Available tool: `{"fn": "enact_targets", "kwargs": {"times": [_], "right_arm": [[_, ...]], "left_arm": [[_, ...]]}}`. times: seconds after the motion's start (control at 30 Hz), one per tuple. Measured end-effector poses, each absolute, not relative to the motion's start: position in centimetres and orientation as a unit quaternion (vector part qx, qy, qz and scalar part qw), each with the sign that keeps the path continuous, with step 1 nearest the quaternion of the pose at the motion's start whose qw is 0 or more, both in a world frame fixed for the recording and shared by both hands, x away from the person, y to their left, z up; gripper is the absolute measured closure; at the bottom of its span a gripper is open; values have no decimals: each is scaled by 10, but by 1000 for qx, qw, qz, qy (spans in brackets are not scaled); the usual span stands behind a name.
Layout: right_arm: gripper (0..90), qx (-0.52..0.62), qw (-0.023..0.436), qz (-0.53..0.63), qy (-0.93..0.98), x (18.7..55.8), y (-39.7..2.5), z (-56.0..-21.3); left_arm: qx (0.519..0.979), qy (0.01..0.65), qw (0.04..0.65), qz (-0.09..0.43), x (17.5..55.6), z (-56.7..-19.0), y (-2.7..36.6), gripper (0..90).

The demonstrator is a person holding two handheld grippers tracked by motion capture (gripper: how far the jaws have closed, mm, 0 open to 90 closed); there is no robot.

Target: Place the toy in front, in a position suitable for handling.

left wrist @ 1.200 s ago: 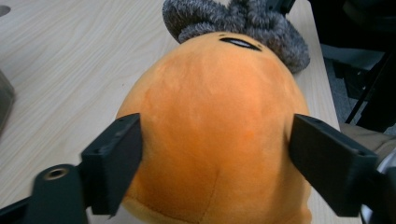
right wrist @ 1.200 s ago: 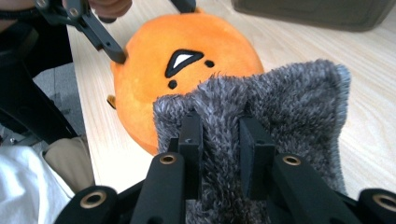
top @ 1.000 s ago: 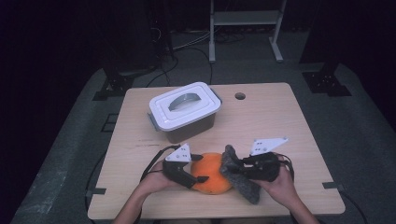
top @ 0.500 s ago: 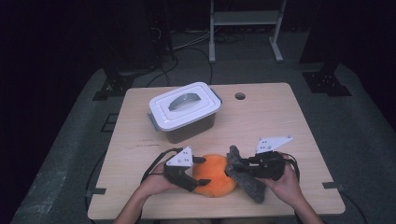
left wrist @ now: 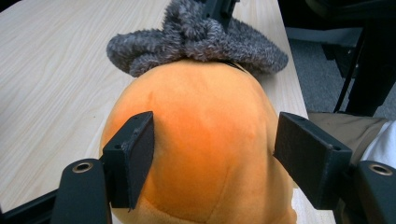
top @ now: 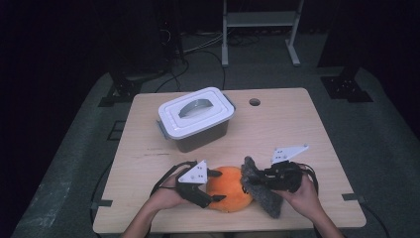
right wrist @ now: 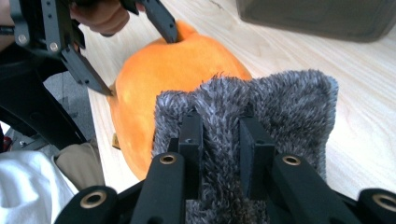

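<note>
Because both pieces are plush, they should handle as light, soft things that give under pressure rather than slip. The orange plush toy (top: 229,195) lies near the front edge of the table (top: 277,124), between the two hands, and the grey fuzzy cloth (top: 260,186) rests against its right side, touching it.

On the left, the left claw (left wrist: 212,163) is spread around the toy's round body, one pad on each flank. In the left gripper view the pads sit at or just beside the orange fabric, and I cannot tell whether they press in. A hold there looks sensible: across the widest, firmest part of the stuffing, where the fabric will dimple and grip the pads.

On the right, the right claw (right wrist: 219,140) is pinching a bunched fold of the grey cloth, its jaws close together with fuzzy pile showing between them. Cloth like this is limp, so it will droop and trail from any hold. Taking a thick gathered fold, as here, should serve better than a thin edge, which could slide out.

Farther back on the table stands a lidded plastic box (top: 195,118), well apart from both hands.
</note>
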State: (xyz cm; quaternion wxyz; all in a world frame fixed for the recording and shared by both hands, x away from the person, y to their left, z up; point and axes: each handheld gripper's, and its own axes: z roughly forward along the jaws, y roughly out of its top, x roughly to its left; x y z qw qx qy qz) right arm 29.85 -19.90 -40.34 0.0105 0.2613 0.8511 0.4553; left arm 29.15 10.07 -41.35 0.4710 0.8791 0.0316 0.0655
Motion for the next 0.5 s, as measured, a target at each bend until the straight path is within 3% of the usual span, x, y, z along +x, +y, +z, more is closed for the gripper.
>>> {"fn": "enact_targets", "kwargs": {"times": [0.27, 0.5], "right_arm": [[715, 233, 20, 461, 856, 299, -172, -393], [722, 270, 11, 455, 849, 307, -197, -408]], "left_arm": [[881, 2, 469, 58, 286, -412, 97, 298], [882, 19, 466, 62, 293, -417, 105, 312]]}}
